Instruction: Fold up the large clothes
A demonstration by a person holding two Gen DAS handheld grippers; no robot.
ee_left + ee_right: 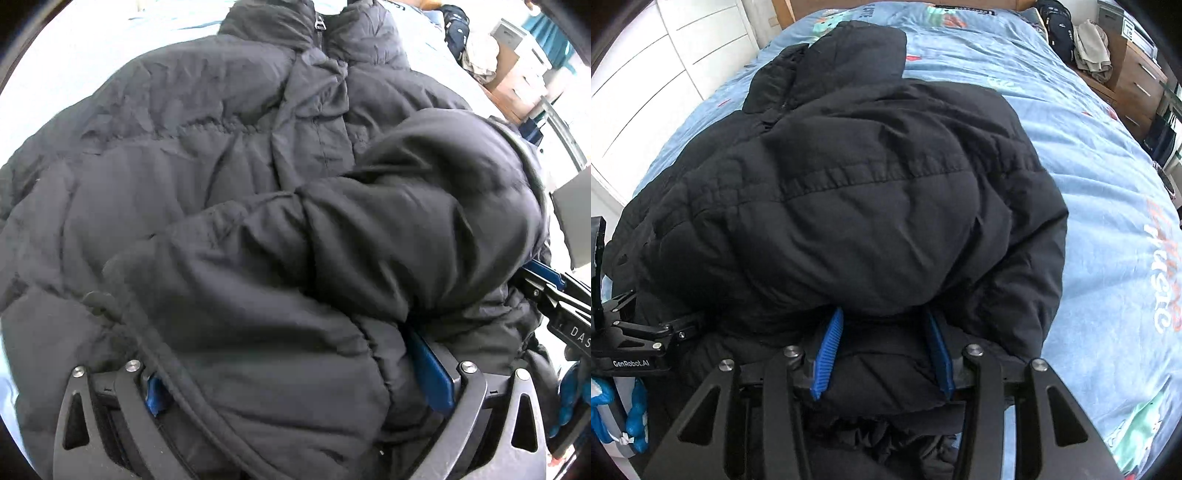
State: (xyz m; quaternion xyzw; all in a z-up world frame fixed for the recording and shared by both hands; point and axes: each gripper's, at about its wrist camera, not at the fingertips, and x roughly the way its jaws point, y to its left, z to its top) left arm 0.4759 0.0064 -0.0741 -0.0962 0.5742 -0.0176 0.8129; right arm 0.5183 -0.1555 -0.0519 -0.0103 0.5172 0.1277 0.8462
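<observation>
A big black puffer jacket lies on the bed, its collar at the far end and its lower part bunched toward me. It fills the left wrist view, zipper up the middle. My left gripper has thick jacket fabric between its blue pads, which stand wide apart around the bulk. My right gripper has the jacket's near hem between its blue pads. Each gripper shows at the other view's edge: the right one, the left one.
The bed has a light blue printed cover. White wardrobe doors stand to the left. A wooden drawer unit with heaped clothes and a dark bag stands at the far right.
</observation>
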